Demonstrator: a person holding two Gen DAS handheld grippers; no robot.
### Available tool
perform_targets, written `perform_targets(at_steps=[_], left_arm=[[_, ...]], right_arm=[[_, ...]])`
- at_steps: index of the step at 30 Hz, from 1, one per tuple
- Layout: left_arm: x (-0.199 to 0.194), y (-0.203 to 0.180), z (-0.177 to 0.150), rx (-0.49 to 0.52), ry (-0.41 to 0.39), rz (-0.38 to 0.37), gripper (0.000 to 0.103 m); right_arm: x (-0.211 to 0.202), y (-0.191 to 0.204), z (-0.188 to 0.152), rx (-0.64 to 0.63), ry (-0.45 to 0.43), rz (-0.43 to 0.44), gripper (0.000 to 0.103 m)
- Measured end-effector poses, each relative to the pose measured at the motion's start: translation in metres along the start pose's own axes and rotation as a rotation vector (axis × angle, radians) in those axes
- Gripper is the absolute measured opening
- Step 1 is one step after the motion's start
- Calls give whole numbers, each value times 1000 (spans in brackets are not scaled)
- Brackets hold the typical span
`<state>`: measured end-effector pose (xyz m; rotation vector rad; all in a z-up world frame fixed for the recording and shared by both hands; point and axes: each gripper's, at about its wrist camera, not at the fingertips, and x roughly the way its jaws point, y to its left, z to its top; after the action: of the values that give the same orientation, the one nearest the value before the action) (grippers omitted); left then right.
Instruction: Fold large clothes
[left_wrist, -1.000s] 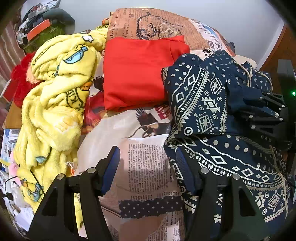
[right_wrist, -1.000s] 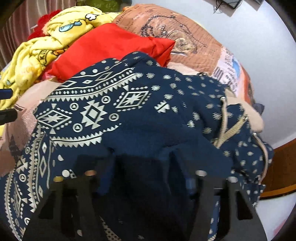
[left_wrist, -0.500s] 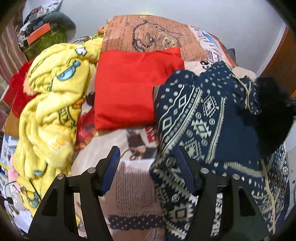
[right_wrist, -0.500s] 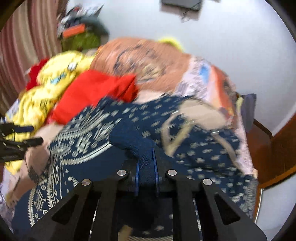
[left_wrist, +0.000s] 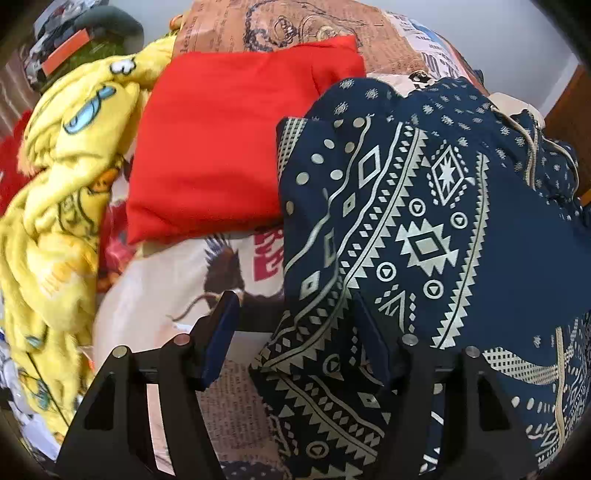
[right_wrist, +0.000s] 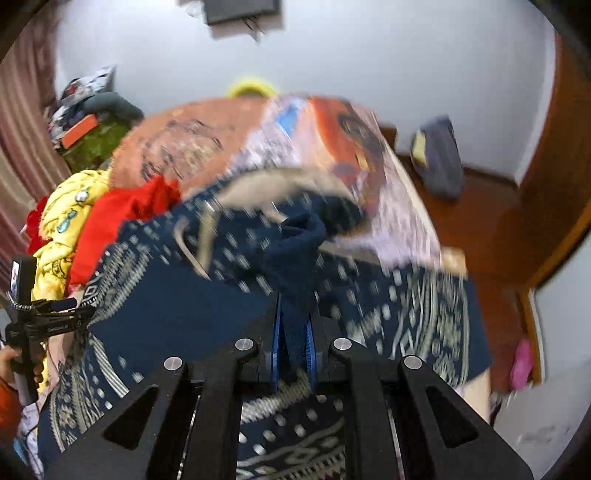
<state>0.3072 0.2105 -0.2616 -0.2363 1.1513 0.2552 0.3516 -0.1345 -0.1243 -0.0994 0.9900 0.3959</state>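
A navy hoodie with a cream geometric print (left_wrist: 424, 236) lies on the bed, with its drawstrings at the far right. My left gripper (left_wrist: 295, 332) is open, its jaws straddling the hoodie's left edge low over the bed. My right gripper (right_wrist: 293, 332) is shut on a bunched navy part of the hoodie (right_wrist: 295, 243) and holds it lifted above the rest of the garment (right_wrist: 166, 295). The left gripper shows at the left edge of the right wrist view (right_wrist: 55, 314).
A folded red garment (left_wrist: 229, 140) lies behind and left of the hoodie. A yellow cartoon blanket (left_wrist: 62, 192) is piled along the left. The printed bedsheet (left_wrist: 159, 295) shows under the left gripper. Wooden floor (right_wrist: 491, 236) lies right of the bed.
My right gripper has shut on a navy part of the hoodie and lifted it up and back. My left gripper has moved closer to the hoodie's left edge, still open.
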Motion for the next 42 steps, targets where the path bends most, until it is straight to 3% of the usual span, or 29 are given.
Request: perform_targets(at_steps=[8, 16, 20, 22, 24, 29, 35, 42], left_arm=[[2, 1, -2, 31, -38, 41, 80], [-5, 7, -6, 14, -21, 36, 80], [-22, 6, -3, 37, -31, 50, 80], [-36, 3, 2, 42, -62, 42, 80], [-52, 0, 7, 46, -96, 29, 79], [-89, -23, 25, 69, -186, -24, 80], [-106, -68, 41, 121, -237, -95, 80], [-95, -111, 33, 181, -202, -162, 80]], right_arm=[[27, -33, -41, 129, 140, 67, 10], [16, -54, -51, 182, 175, 29, 22], [-6, -66, -51, 165, 140, -12, 33], [-18, -75, -49, 172, 107, -35, 46], [-30, -85, -46, 194, 68, -46, 52], [-51, -127, -46, 312, 2, -51, 57], [-23, -172, -56, 458, 49, -28, 58], [28, -208, -68, 635, 132, 59, 58]])
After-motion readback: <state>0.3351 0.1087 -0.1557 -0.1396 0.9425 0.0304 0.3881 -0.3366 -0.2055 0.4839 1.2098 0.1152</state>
